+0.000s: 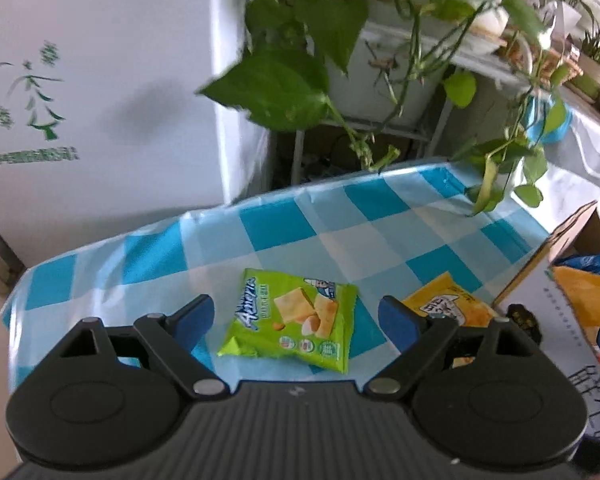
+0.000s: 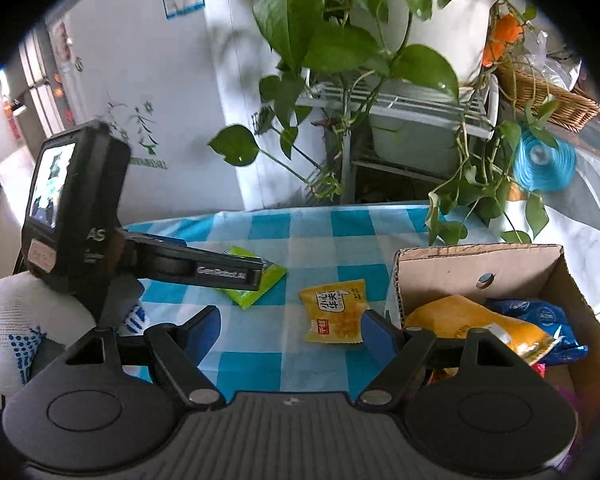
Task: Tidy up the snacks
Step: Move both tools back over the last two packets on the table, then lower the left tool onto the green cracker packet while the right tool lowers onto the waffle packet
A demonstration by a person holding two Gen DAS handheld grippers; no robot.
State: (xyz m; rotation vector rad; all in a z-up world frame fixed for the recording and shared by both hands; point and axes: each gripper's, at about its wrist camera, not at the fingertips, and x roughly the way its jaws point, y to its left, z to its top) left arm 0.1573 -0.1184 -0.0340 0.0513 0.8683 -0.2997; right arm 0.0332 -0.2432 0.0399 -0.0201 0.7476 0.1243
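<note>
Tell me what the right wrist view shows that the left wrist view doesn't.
Only the right wrist view shows the left gripper from outside over the green packet, the gloved hand, the basket and the whole box. Only the left wrist view shows the green packet unobstructed. Both show the yellow packet, checked cloth and plant.

Glossy plastic tablecloth, smooth and checked. Shiny foil-like green snack packet and yellow packet. Matt corrugated cardboard box. Rough woven wicker basket.
</note>
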